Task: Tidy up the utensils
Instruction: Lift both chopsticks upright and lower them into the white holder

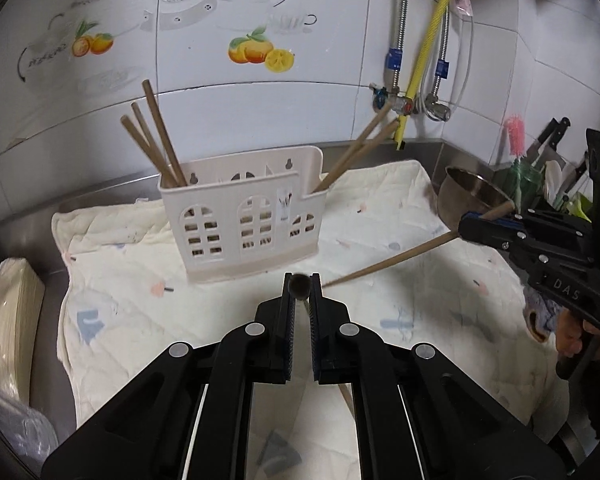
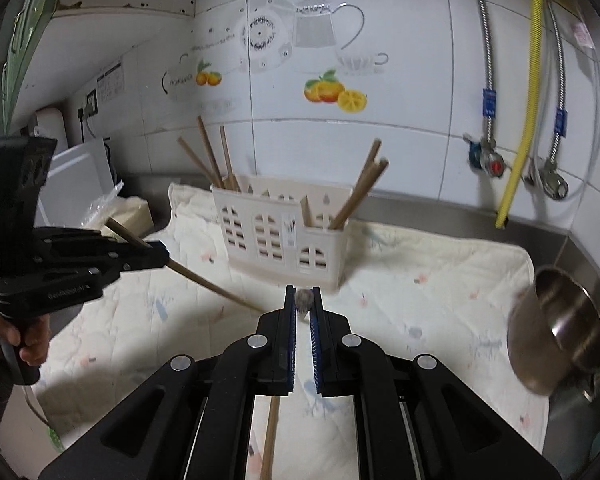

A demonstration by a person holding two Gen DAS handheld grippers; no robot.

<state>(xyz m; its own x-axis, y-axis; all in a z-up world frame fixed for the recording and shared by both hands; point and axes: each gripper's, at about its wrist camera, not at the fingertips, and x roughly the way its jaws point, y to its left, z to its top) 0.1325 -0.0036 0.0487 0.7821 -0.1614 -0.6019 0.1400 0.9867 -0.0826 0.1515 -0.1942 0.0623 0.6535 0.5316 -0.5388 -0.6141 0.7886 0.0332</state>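
Your left gripper (image 1: 301, 285) is clamped on a wooden chopstick (image 2: 210, 285), its jaws nearly together with the stick's round end showing between the tips. In the right wrist view that same gripper sits off to the left, the stick passing through it at a slant with its lower tip above the cloth. Your right gripper (image 2: 303, 298) is likewise closed tight on a second chopstick (image 1: 388, 262), end-on between its tips; in the left wrist view it sits to the right, the stick running from its jaws down toward the middle of the cloth.

Both grippers point forward and downward, held clear of the surface. A hand (image 2: 24, 340) wraps the left gripper's handle at the lower left of the right wrist view.

Straight ahead of both grippers stands the cream utensil holder (image 1: 244, 220) with arched cut-outs. Three chopsticks lean out of its left compartment (image 1: 156, 140) and two out of its right (image 1: 360, 148). The holder rests on a pale quilted cloth (image 1: 380, 300) spread over the steel tabletop (image 1: 52, 284). To the right of the right gripper lies a steel bowl (image 2: 560, 328), tipped on its side. Behind the holder is a white tiled wall (image 2: 420, 80) with fruit decals, hoses and a yellow pipe (image 2: 524, 120).
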